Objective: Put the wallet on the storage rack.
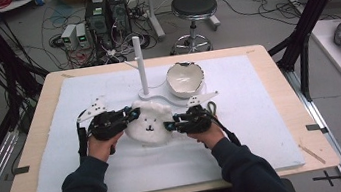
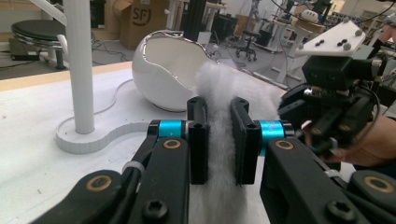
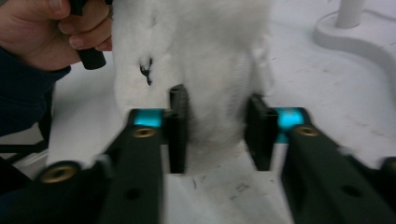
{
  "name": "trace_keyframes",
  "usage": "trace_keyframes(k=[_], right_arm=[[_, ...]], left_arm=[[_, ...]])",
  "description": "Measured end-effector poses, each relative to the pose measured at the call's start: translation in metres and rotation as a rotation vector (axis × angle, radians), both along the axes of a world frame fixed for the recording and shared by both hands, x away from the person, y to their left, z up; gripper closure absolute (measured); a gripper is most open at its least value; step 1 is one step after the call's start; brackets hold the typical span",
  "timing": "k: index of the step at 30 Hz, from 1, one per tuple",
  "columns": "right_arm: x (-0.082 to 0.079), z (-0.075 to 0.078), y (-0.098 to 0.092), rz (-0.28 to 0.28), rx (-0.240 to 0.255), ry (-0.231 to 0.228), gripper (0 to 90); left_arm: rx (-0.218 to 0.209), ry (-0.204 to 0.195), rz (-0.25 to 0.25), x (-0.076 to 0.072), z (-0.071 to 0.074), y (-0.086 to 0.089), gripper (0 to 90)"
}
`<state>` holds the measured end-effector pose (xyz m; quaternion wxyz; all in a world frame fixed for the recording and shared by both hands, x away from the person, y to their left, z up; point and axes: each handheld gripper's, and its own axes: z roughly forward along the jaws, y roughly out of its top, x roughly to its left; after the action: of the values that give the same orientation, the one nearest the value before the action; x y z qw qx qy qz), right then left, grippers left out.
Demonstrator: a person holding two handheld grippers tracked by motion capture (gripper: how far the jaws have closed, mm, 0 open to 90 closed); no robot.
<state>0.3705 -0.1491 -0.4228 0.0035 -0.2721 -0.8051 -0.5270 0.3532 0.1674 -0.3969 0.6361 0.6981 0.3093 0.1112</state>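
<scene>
- Fluffy white toy [image 1: 150,122] with stitched face lies on white mat [image 1: 264,128], just before stand [image 1: 140,65] and eggshell bowl [image 1: 185,79]
- Left gripper [image 1: 131,115]: jaws clamped on toy's left edge; fur squeezed between pads
- Right gripper [image 1: 170,125]: jaws pinching toy's right edge

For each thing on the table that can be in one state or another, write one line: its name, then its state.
Left tool: shut on the white fluffy toy.
Right tool: shut on the toy's other side.
White fluffy toy: lying on the mat, face up, held at both sides.
Egg-shaped bowl: empty, open side up, tilted.
White post stand: upright, nothing on it.
</scene>
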Motion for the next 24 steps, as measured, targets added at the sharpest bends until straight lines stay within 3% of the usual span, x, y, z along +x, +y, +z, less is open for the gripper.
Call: trace_keyframes(k=[2, 3, 4, 7, 10, 11, 12, 13, 15, 18, 19, 20, 23, 24], right_arm=[[0.0, 0.003, -0.003, -0.01, -0.009, -0.021, 73.5], [-0.001, 0.008, -0.01, -0.031, -0.033, -0.073, 75.3], [-0.002, 0.01, -0.013, -0.041, -0.043, -0.101, 75.6], [-0.002, 0.015, -0.019, -0.031, -0.059, -0.129, 75.9], [-0.004, 0.02, -0.018, -0.004, -0.076, -0.165, 75.8], [-0.005, 0.022, -0.017, 0.007, -0.069, -0.178, 75.7], [-0.006, 0.023, -0.016, 0.011, -0.059, -0.192, 75.8], [-0.007, 0.024, -0.016, 0.015, -0.059, -0.2, 75.7], [-0.007, 0.025, -0.017, 0.007, -0.051, -0.204, 75.6], [-0.007, 0.027, -0.019, 0.0, -0.031, -0.201, 75.5], [-0.006, 0.028, -0.02, 0.001, -0.004, -0.195, 74.9], [-0.006, 0.028, -0.021, -0.005, 0.002, -0.194, 74.1], [-0.006, 0.028, -0.022, -0.035, 0.019, -0.191, 68.4], [-0.004, 0.028, -0.024, -0.053, 0.035, -0.183, 62.1]], left_arm=[[0.038, 0.028, -0.003, 0.002, -0.003, 0.0, 73.4], [0.059, 0.041, 0.003, 0.003, -0.004, -0.001, 57.2], [0.13, 0.058, 0.023, 0.005, -0.007, -0.002, 52.1], [0.159, 0.062, 0.022, 0.007, -0.009, -0.002, 46.6], [0.171, 0.067, -0.02, 0.008, -0.011, -0.003, 52.9], [0.222, 0.084, -0.065, 0.007, -0.015, -0.008, 54.7], [0.222, 0.084, -0.065, 0.007, -0.015, -0.008, 59.2], [0.282, 0.101, -0.083, 0.007, -0.018, -0.011, 64.8], [0.296, 0.11, -0.103, 0.007, -0.02, -0.012, 75.0], [0.277, 0.106, -0.125, 0.006, -0.019, -0.012, 77.9], [0.268, 0.099, -0.131, 0.006, -0.018, -0.011, 79.6], [0.243, 0.093, -0.127, 0.006, -0.016, -0.009, 80.2], [0.188, 0.084, -0.126, 0.006, -0.013, -0.006, 81.5], [0.171, 0.071, -0.124, 0.005, -0.012, -0.004, 81.8]])
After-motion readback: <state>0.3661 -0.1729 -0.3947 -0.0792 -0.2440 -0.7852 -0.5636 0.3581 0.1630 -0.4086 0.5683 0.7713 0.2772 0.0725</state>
